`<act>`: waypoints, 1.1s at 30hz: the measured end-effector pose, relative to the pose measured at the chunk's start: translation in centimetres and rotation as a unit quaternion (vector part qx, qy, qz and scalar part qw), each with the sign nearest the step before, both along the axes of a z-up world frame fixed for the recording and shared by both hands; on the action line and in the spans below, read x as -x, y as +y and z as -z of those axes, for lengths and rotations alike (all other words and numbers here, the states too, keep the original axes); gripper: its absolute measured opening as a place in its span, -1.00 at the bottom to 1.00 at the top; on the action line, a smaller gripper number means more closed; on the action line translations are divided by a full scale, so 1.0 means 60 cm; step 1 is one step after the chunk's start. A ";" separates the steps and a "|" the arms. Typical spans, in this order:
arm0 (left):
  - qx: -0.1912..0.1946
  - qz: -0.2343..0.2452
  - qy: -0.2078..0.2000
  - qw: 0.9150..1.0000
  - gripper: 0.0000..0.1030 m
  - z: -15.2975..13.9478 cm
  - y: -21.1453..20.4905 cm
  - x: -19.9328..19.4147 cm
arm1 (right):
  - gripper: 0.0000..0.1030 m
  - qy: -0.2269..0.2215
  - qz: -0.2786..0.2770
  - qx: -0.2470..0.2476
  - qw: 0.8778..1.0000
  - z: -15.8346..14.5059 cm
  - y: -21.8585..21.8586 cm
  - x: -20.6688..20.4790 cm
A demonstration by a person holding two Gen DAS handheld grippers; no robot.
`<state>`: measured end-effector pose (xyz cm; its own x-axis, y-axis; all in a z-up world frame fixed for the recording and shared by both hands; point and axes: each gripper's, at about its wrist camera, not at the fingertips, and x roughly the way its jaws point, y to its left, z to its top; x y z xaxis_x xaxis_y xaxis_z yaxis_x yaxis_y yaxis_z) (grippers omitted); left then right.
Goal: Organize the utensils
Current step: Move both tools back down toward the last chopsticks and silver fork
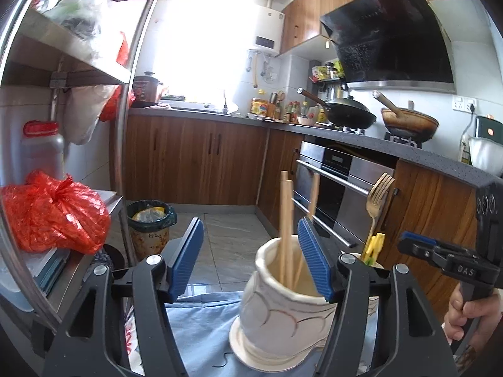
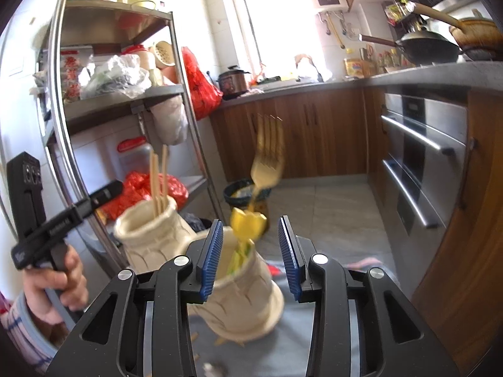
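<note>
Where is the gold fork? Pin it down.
The gold fork stands tines-up in the nearer cream holder, between the open right gripper fingers, right of the chopstick holder.

The letters "DAS" stand in raised print on the black body of the right tool (image 1: 408,238), as seen from the left wrist view. Red Chinese characters mark a white package (image 2: 70,75) on the steel rack's shelf in the right wrist view, too blurred to read. Labels on the counter tin and bottles are likewise illegible.
</note>
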<state>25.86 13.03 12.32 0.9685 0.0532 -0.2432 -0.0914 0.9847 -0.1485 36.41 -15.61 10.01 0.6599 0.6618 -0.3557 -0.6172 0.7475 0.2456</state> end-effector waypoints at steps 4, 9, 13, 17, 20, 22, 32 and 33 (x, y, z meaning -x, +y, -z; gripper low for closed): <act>0.018 -0.013 -0.002 1.000 0.21 0.001 0.024 0.017 | -0.18 0.005 0.009 0.007 1.000 0.008 -0.019 0.011; 0.024 -0.025 0.007 0.999 0.21 0.010 0.040 0.044 | -0.12 0.025 0.013 0.028 0.999 0.037 -0.031 0.024; 0.031 -0.030 0.025 0.999 0.23 0.036 0.045 0.070 | -0.03 0.046 0.013 0.041 0.998 0.061 -0.039 0.032; 0.038 -0.019 0.073 0.996 0.23 0.076 0.034 0.075 | 0.02 0.073 0.014 0.056 0.996 0.089 -0.047 0.047; 0.032 0.001 0.114 0.993 0.23 0.102 0.012 0.070 | 0.11 0.086 0.012 0.068 0.994 0.104 -0.050 0.059; 0.022 0.012 0.130 0.991 0.23 0.113 -0.004 0.069 | 0.18 0.091 0.012 0.072 0.993 0.111 -0.053 0.066; -0.010 0.064 0.195 0.979 0.23 0.156 -0.077 0.071 | 0.34 0.120 -0.005 0.084 0.989 0.136 -0.058 0.098; -0.015 0.069 0.203 0.977 0.23 0.161 -0.086 0.070 | 0.36 0.121 -0.007 0.084 0.989 0.137 -0.057 0.100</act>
<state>21.66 7.89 2.67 0.7910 -0.0577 -0.6091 -0.0035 0.9951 -0.0989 30.42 -19.04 1.82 0.5333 0.5890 -0.6072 -0.5668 0.7816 0.2605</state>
